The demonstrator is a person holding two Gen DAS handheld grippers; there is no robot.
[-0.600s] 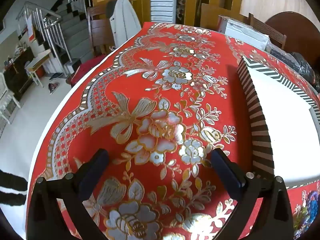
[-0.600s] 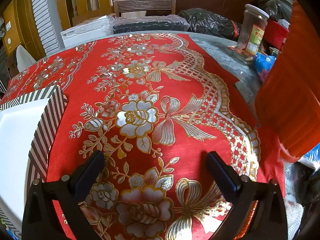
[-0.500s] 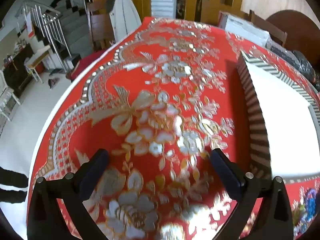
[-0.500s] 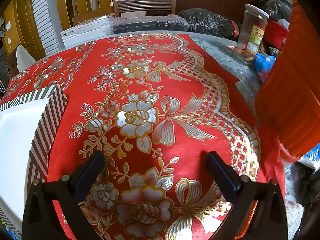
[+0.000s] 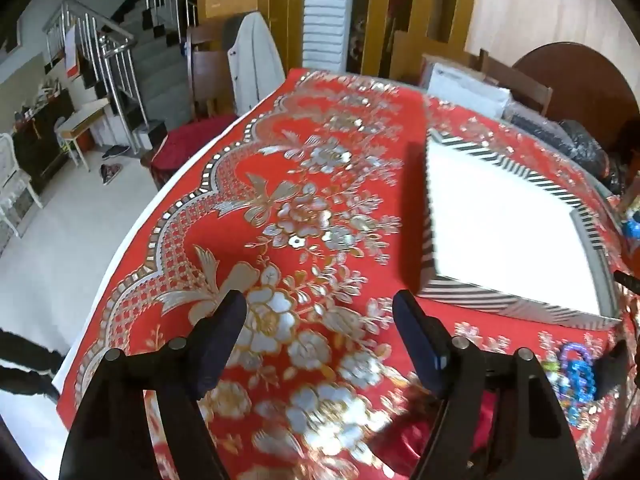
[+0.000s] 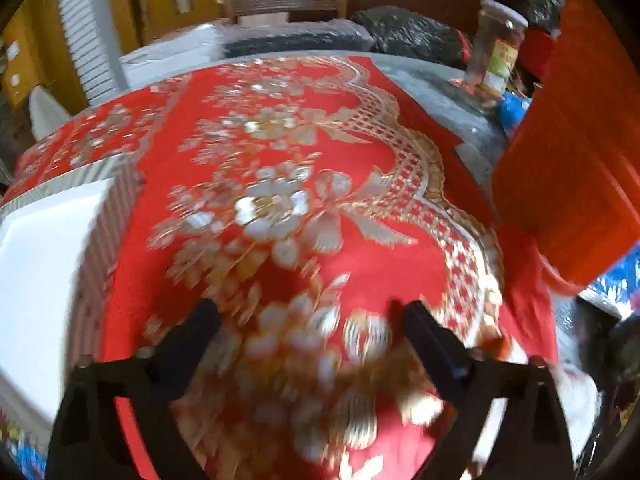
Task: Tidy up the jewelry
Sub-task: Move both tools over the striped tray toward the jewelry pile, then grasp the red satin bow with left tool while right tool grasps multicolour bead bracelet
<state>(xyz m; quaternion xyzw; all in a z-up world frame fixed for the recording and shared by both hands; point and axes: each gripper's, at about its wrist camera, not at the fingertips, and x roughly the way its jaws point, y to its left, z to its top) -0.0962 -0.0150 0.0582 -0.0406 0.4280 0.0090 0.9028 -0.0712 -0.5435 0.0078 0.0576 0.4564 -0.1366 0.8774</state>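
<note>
A shallow box with black-and-white striped sides and a white inside [image 5: 508,232] lies on the red floral tablecloth [image 5: 304,208]; its edge also shows at the left of the right wrist view [image 6: 44,264]. Blue and purple bead jewelry [image 5: 576,376] lies on the cloth just in front of the box, at the lower right of the left wrist view. My left gripper [image 5: 320,320] hangs open over bare cloth, left of the box. My right gripper [image 6: 308,324] is open above the cloth, right of the box. Nothing sits between either pair of fingers.
A glass jar [image 6: 496,48] and black bags [image 6: 408,36] crowd the table's far right. A big red plastic bin [image 6: 580,152] stands close on the right. Chairs [image 5: 208,80], a staircase [image 5: 132,60] and white floor lie beyond the table's left edge.
Both grippers have lifted and pulled back, so more of the table shows. The whole striped box and the bead jewelry have come into the left wrist view. Both stay open.
</note>
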